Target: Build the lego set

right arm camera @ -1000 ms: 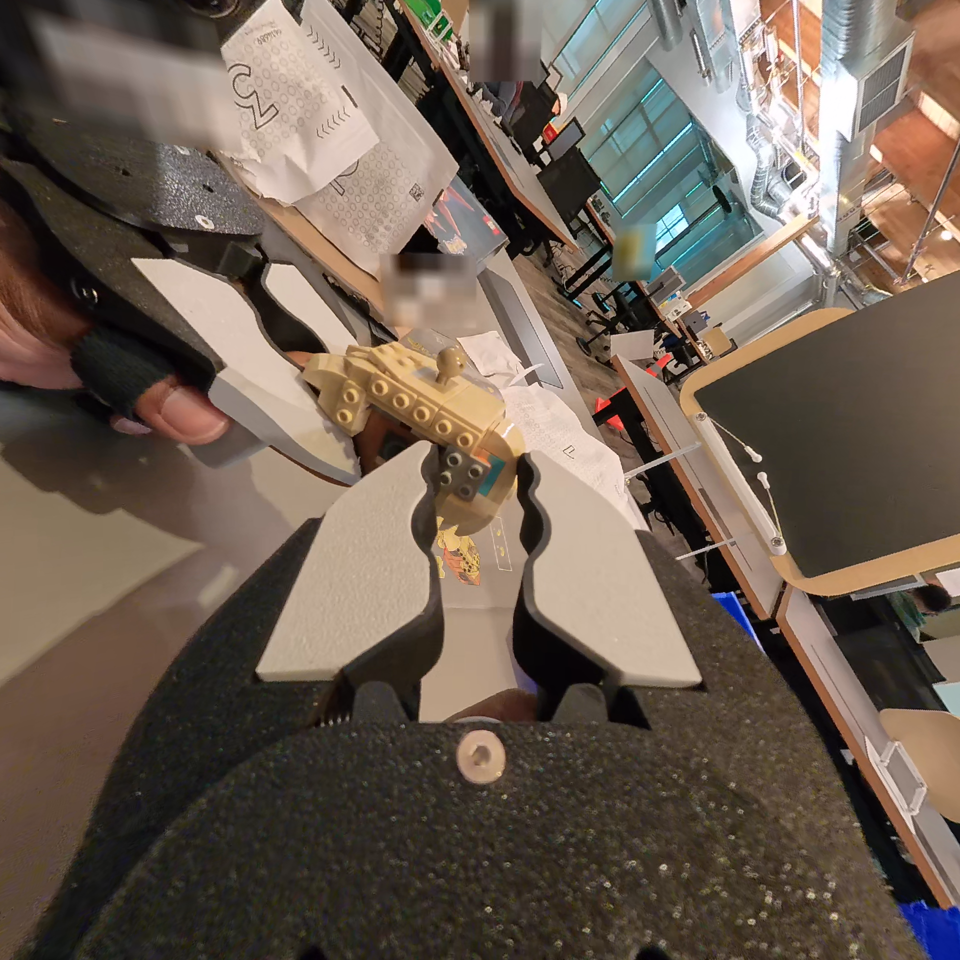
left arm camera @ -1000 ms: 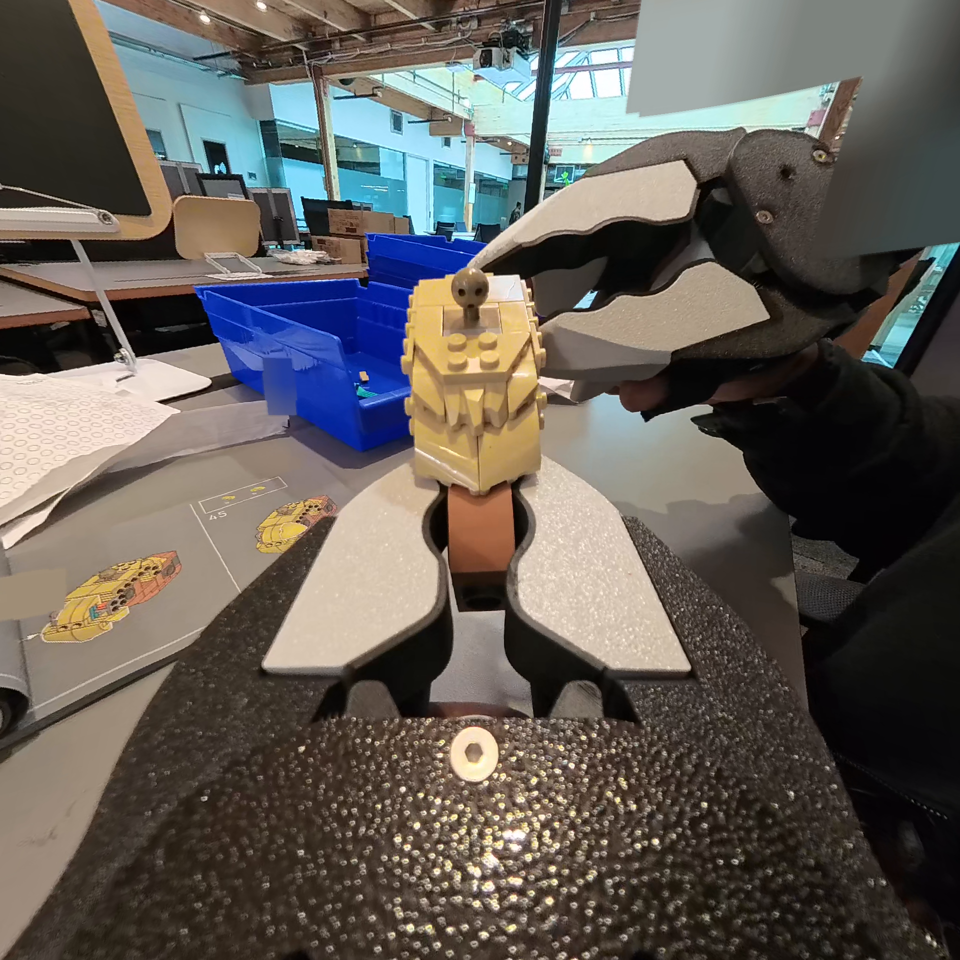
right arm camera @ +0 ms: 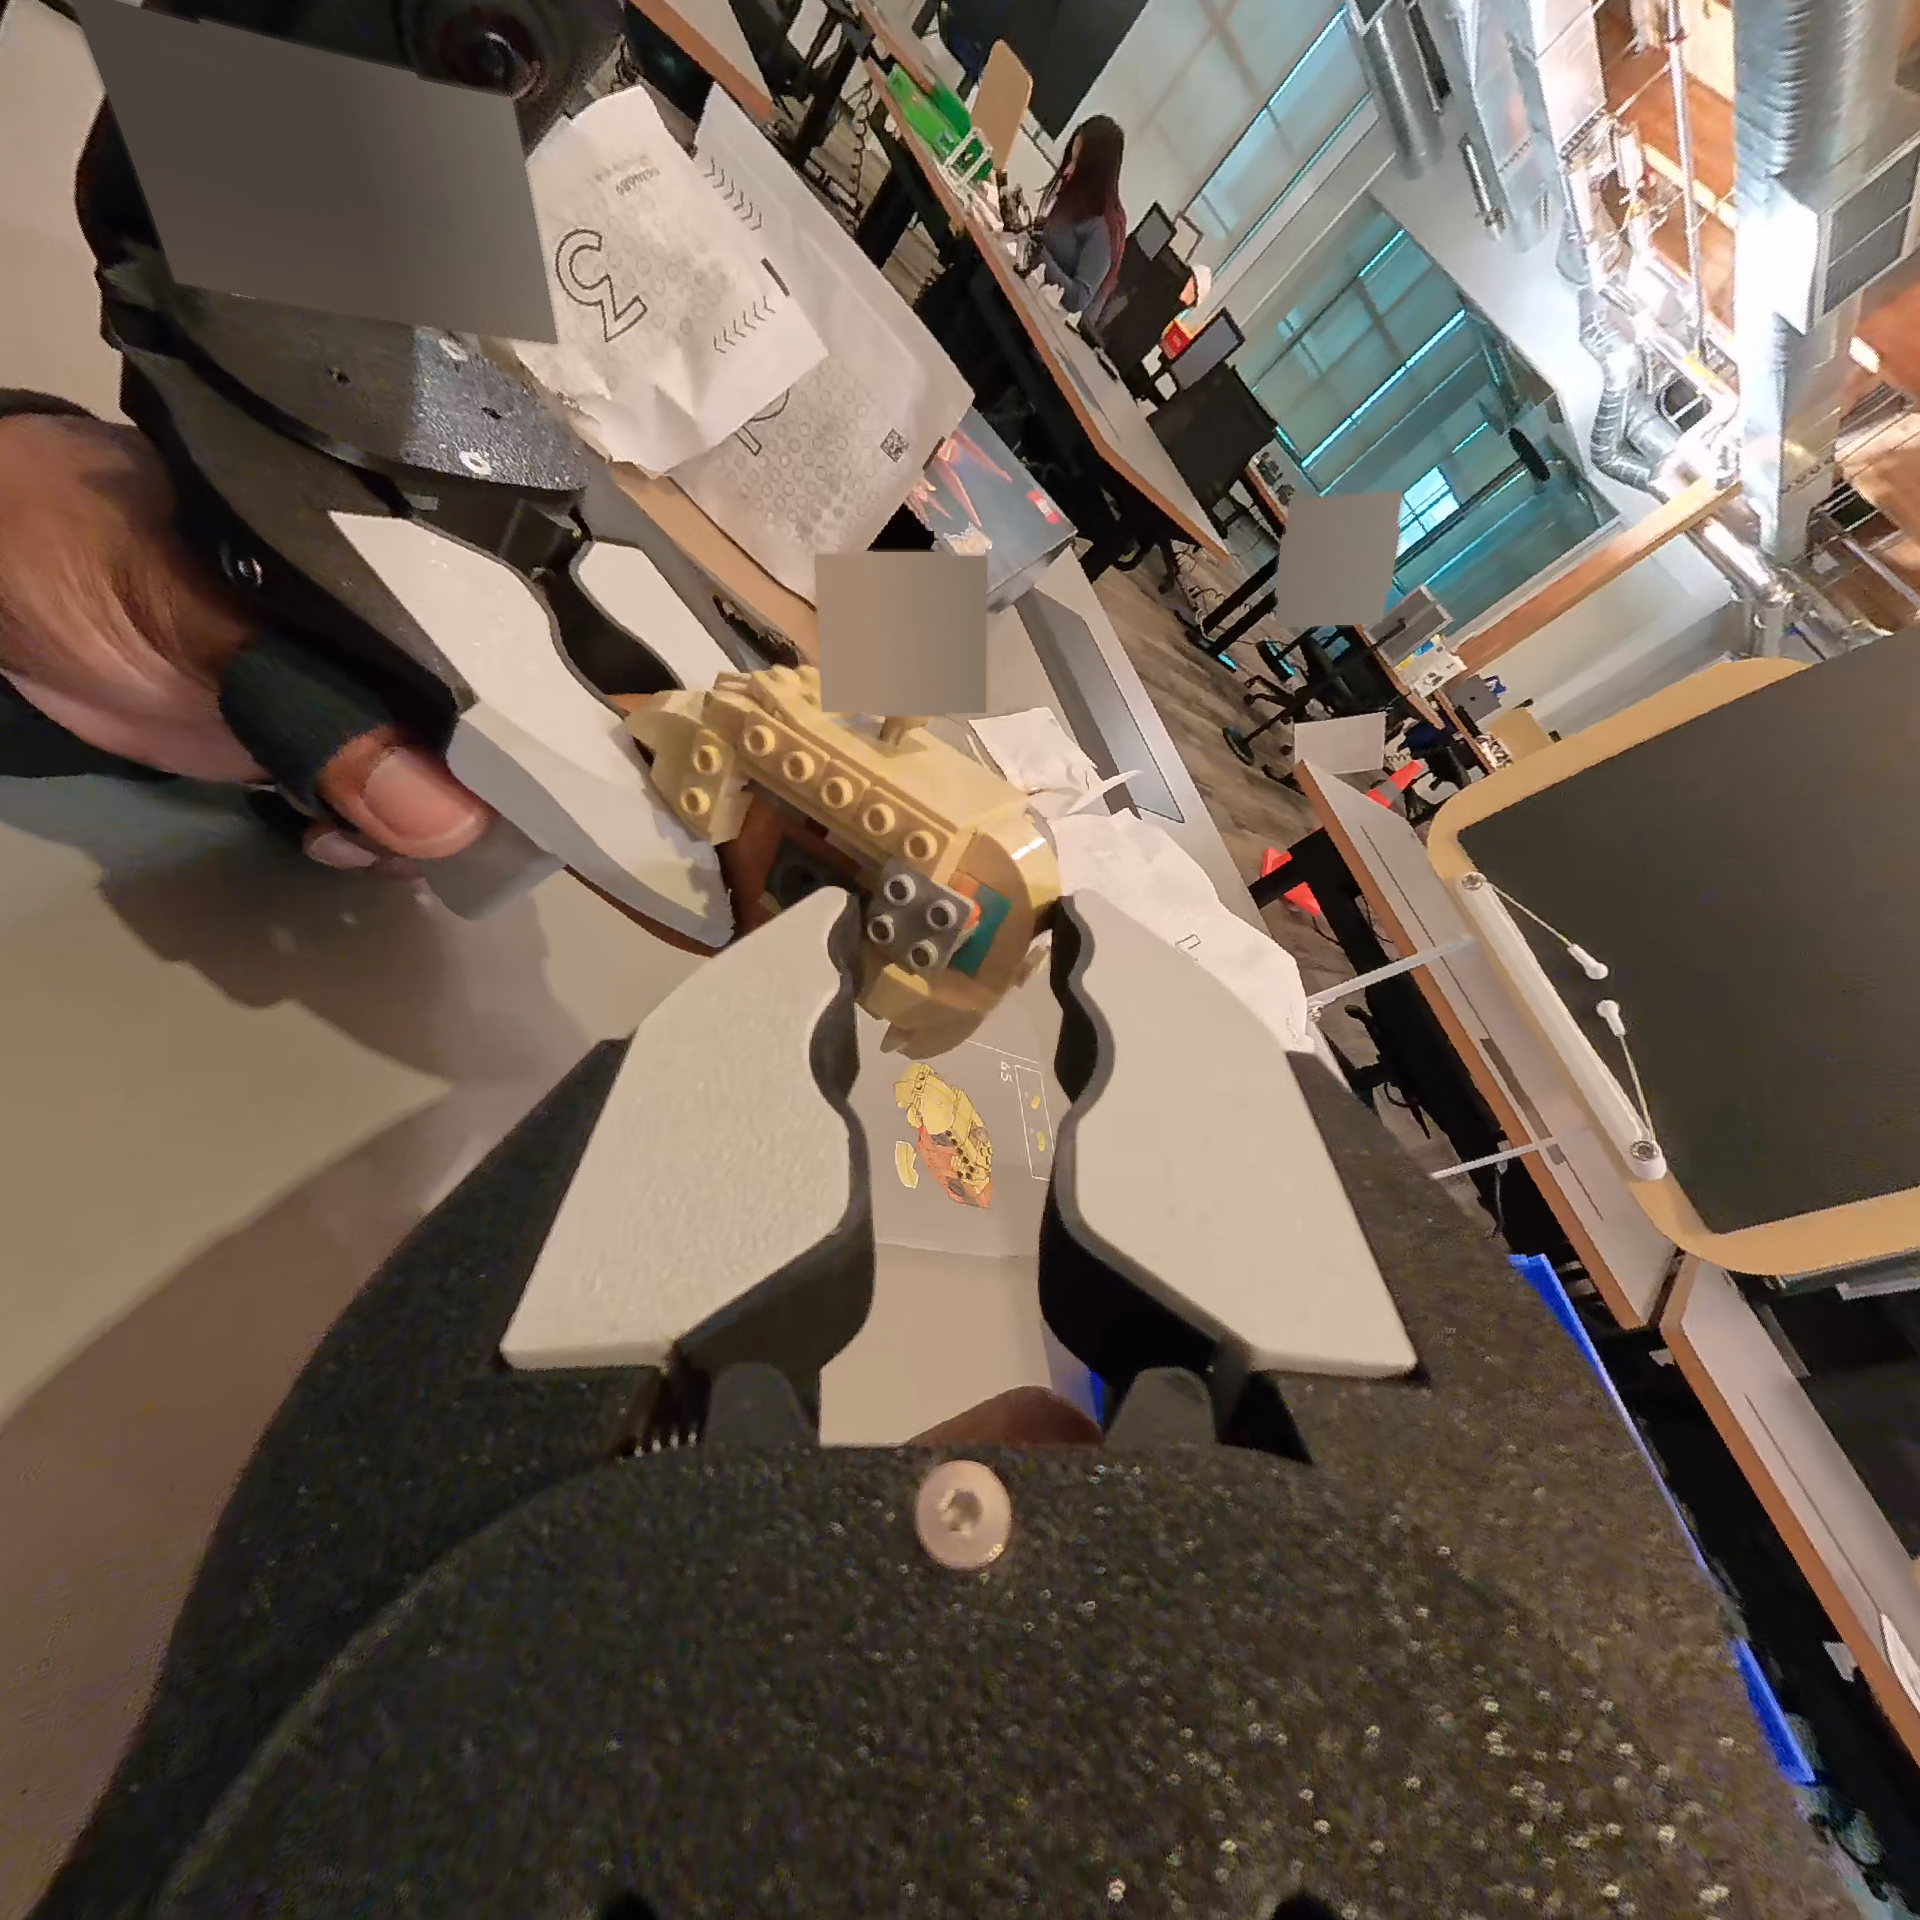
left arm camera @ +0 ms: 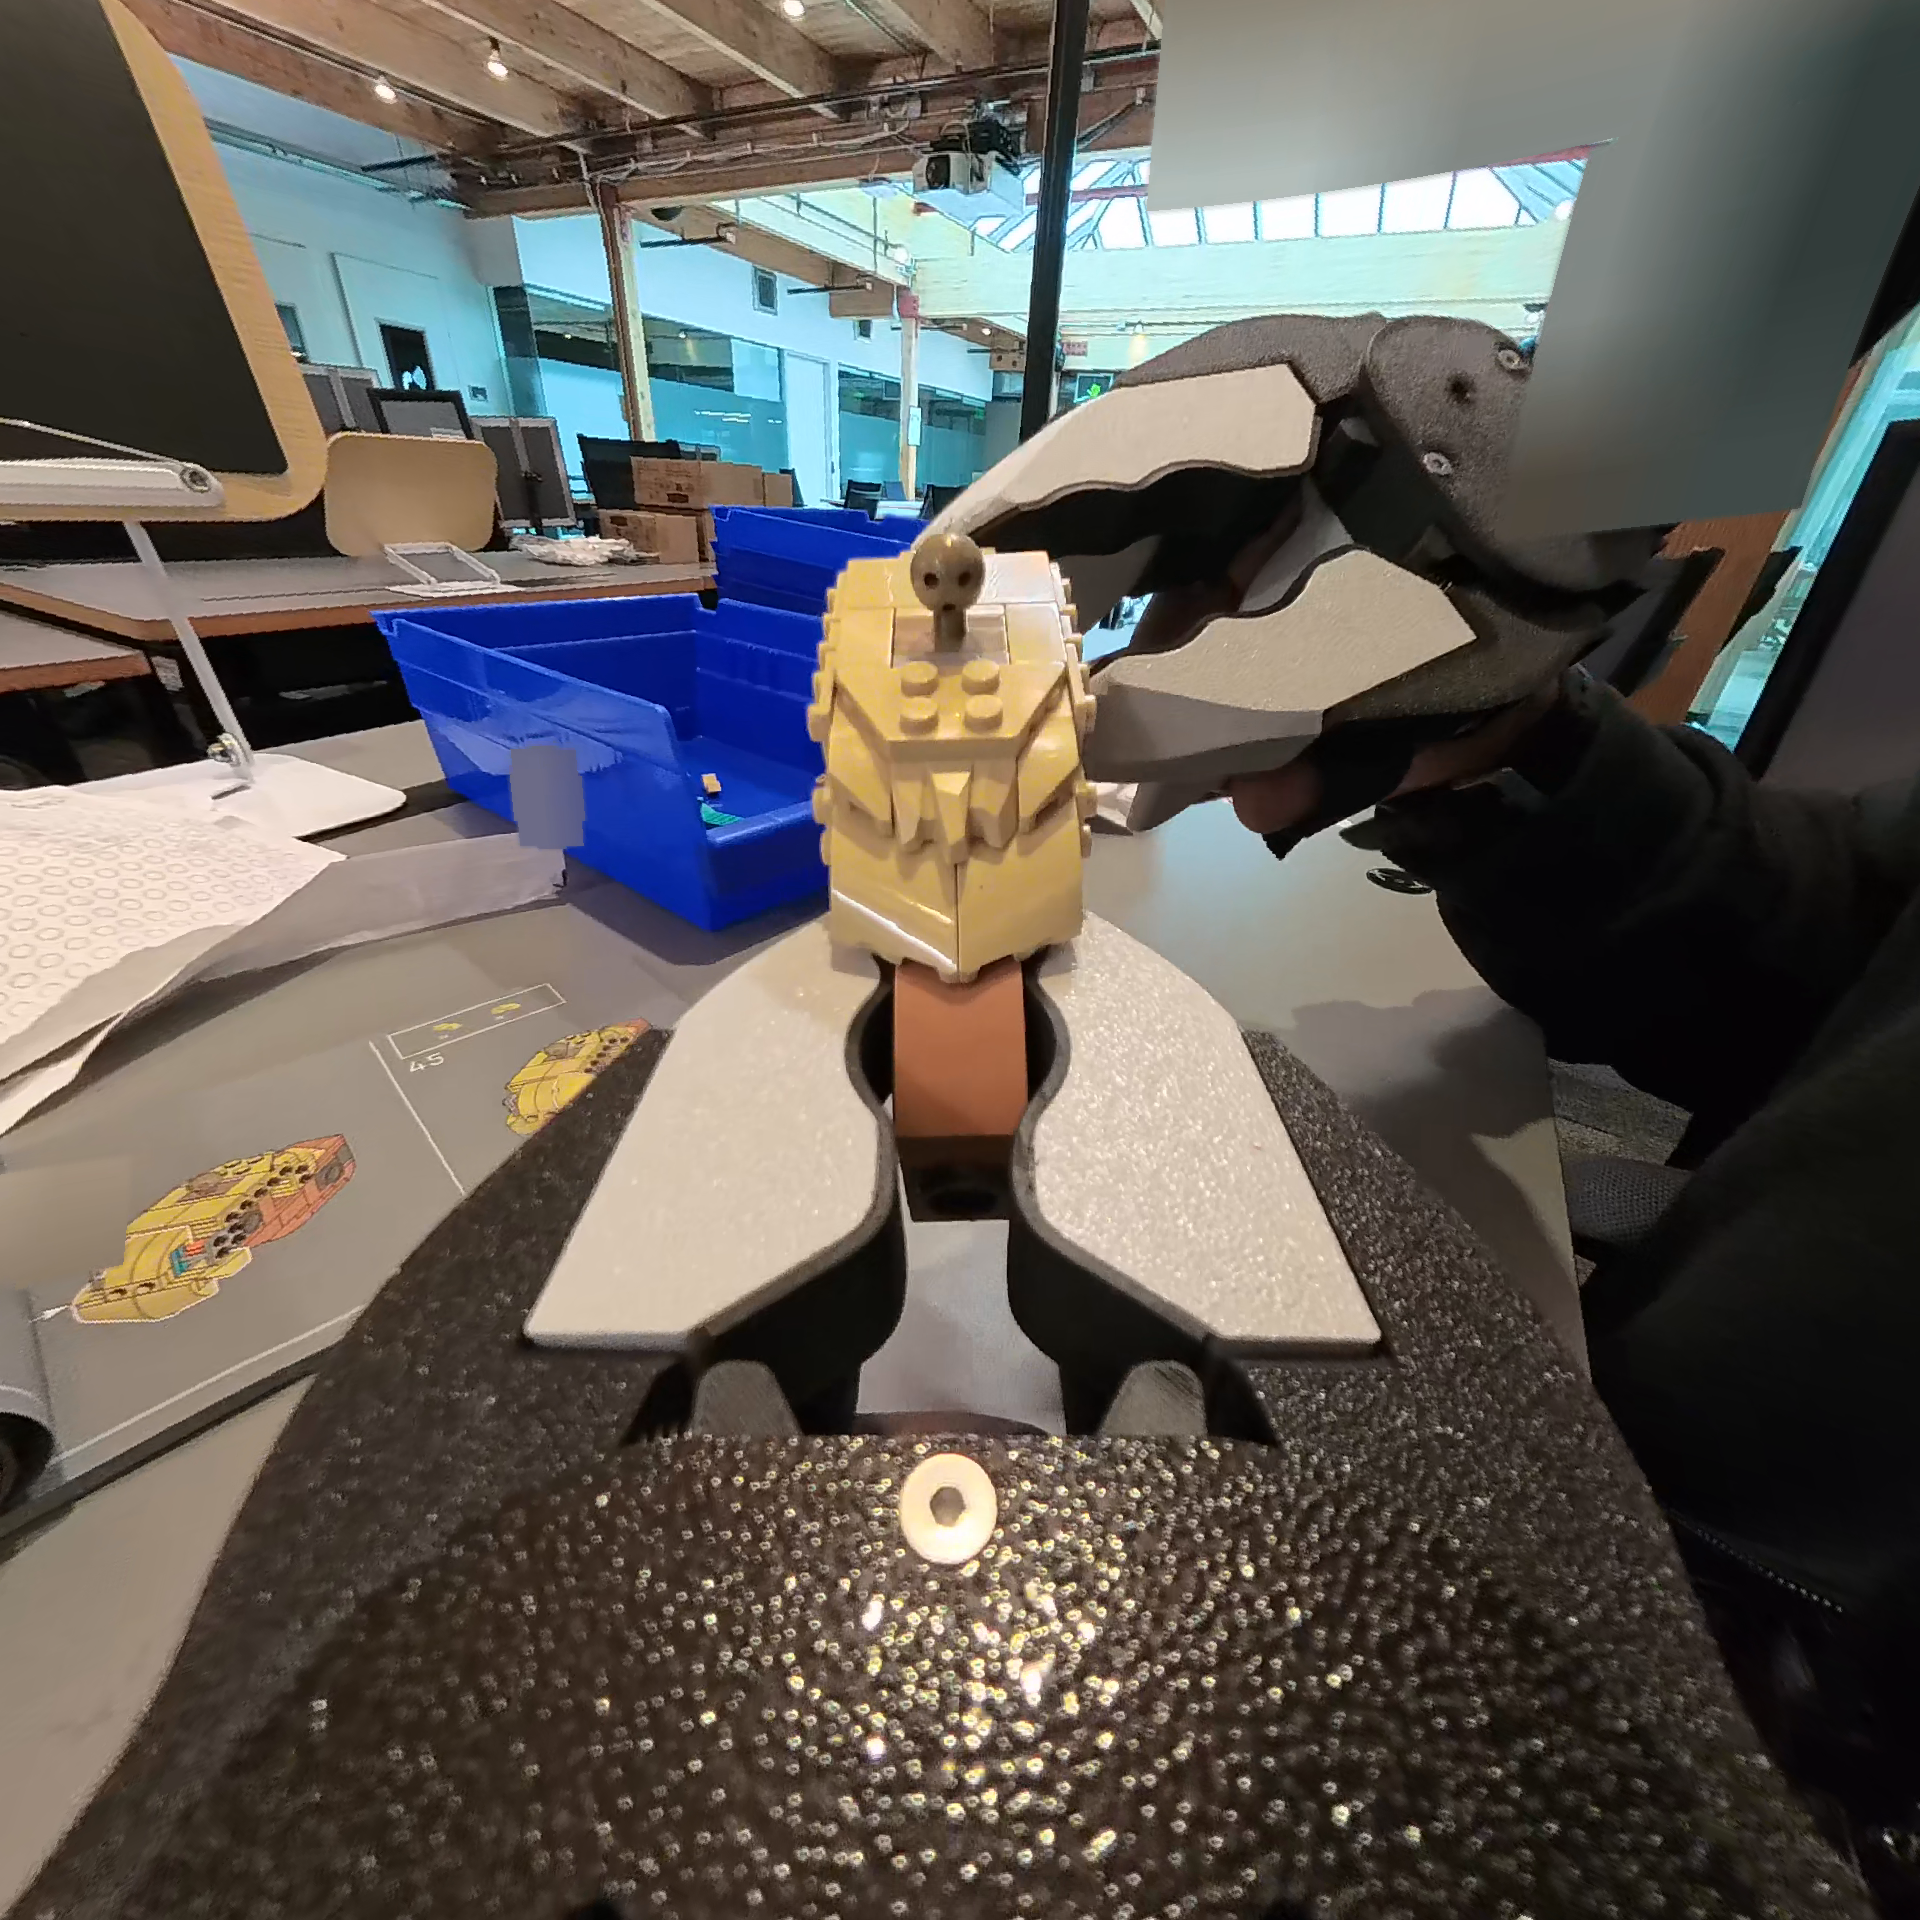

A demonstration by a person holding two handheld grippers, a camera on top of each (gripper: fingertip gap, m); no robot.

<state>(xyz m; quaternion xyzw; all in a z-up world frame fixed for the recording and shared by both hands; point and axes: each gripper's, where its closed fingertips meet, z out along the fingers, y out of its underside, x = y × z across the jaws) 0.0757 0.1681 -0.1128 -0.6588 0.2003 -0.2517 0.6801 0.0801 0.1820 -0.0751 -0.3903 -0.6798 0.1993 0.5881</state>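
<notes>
My left gripper (left arm camera: 956,971) is shut on the brown block (left arm camera: 961,1070) at the base of a tan brick model (left arm camera: 951,790) and holds it upright above the table. A small round knob piece (left arm camera: 945,571) stands on top of the model. In the right wrist view the model (right arm camera: 862,800) sticks out of the left gripper (right arm camera: 727,790), with a grey four-stud plate (right arm camera: 920,920) on its near end. My right gripper (right arm camera: 951,914) is open around that end, with a gap between its right pad and the model. It also shows in the left wrist view (left arm camera: 1081,623), its fingers spread beside the model.
A blue bin (left arm camera: 623,727) with a few small pieces stands behind the model. A printed instruction sheet (left arm camera: 260,1195) lies on the grey table at the left, white paper bags (left arm camera: 104,883) beyond it. A monitor stand (left arm camera: 208,665) is at far left. A person (right arm camera: 1086,208) sits at a far desk. My hands' fingertips stand some 4 cm from each other.
My right gripper's jaws have widened around the model's end. The left gripper still holds the model in the same place.
</notes>
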